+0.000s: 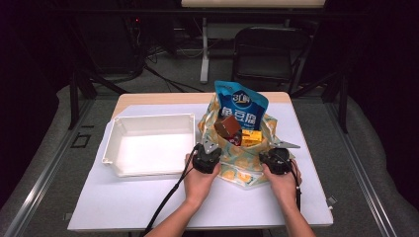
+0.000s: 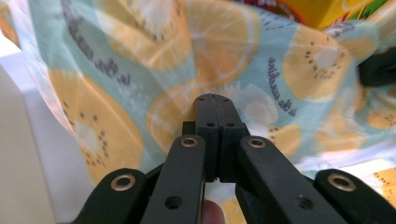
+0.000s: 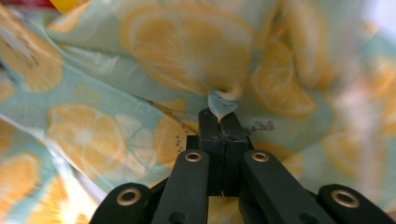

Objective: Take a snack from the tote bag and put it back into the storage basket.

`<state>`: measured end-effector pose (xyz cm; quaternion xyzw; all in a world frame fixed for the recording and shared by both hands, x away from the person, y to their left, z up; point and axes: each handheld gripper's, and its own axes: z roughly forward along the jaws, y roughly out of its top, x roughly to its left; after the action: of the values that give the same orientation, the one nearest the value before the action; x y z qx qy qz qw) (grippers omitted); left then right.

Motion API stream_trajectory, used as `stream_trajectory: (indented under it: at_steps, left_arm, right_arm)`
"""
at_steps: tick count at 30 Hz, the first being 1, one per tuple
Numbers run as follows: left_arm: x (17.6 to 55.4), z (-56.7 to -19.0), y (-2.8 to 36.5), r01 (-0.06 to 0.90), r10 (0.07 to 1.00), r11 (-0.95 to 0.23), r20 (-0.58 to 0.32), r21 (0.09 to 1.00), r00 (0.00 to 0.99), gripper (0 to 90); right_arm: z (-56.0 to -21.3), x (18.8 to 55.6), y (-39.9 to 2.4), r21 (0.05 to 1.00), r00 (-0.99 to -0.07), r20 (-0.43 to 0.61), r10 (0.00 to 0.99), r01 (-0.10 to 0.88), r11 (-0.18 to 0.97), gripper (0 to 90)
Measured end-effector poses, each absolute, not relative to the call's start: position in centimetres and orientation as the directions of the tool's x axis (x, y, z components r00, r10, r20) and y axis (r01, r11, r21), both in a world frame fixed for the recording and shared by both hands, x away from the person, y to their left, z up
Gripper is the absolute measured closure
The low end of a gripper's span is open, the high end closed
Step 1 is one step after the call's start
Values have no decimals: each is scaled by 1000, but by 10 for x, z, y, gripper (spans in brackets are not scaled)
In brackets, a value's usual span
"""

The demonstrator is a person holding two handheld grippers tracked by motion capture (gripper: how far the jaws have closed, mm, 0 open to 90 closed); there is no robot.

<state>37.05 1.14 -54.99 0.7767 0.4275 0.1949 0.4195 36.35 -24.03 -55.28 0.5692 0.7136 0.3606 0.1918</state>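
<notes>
One fruit-print bag (image 1: 237, 160); one blue snack pouch (image 1: 240, 102); one brown box (image 1: 227, 127); one yellow carton (image 1: 251, 138); one white tray (image 1: 114, 143); two grippers, left (image 1: 208, 146) and right (image 1: 277, 154); one desk (image 1: 148, 207).

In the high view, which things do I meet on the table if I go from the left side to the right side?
White tray → left claw, shut on the fruit-print bag → brown box → yellow box → right claw, pinching the same bag.
</notes>
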Motion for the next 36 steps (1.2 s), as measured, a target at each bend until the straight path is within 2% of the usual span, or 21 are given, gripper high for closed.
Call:
stream_trajectory:
  at_steps: [4,6,7,9,12,16,19,22,25,27,30,33,35,36]
  left_arm:
    - [368,-552,13,509,828,-249,-91,824,553,900]
    - [365,-546,16,495,820,-227,-109,839,561,818]
    - [363,-542,18,481,819,-218,-109,849,564,785]
    - [359,-532,23,456,818,-198,-110,868,565,716]
    - [357,-517,37,431,822,-152,-128,890,555,627]
    - [364,-501,56,432,824,-108,-163,895,543,542]
    - [375,-496,64,442,841,-71,-184,894,508,491]
    - [392,-495,65,491,839,-50,-231,870,493,400]
    - [403,-496,62,508,828,-65,-238,859,508,353]
    - [409,-497,59,518,829,-76,-234,852,507,391]
    - [415,-498,57,543,830,-99,-231,834,508,588]
    - [418,-498,55,587,837,-120,-236,801,494,796]
    - [419,-502,52,602,845,-140,-222,786,487,877]
    - [419,-504,50,611,850,-151,-213,777,482,886]
  right_arm:
    - [-560,369,-241,712,-285,143,948,694,101,900]
    - [-559,368,-240,711,-303,120,946,691,131,900]
    - [-559,367,-239,715,-310,120,943,686,135,868]
    - [-556,361,-242,742,-332,123,935,657,136,702]
    - [-537,349,-249,795,-356,133,925,595,115,598]
    - [-506,336,-259,873,-384,135,913,483,74,550]
    - [-489,336,-267,909,-364,124,923,416,41,518]
    - [-482,346,-270,929,-322,121,939,369,7,442]
    - [-480,363,-271,933,-300,127,945,359,-12,426]
    - [-480,375,-271,928,-289,144,946,371,-28,468]
    - [-485,392,-271,907,-305,174,936,419,-32,638]
    - [-490,405,-268,890,-302,154,941,455,1,814]
    - [-494,414,-267,879,-295,142,945,476,16,883]
    - [-495,416,-267,876,-294,137,946,481,23,890]
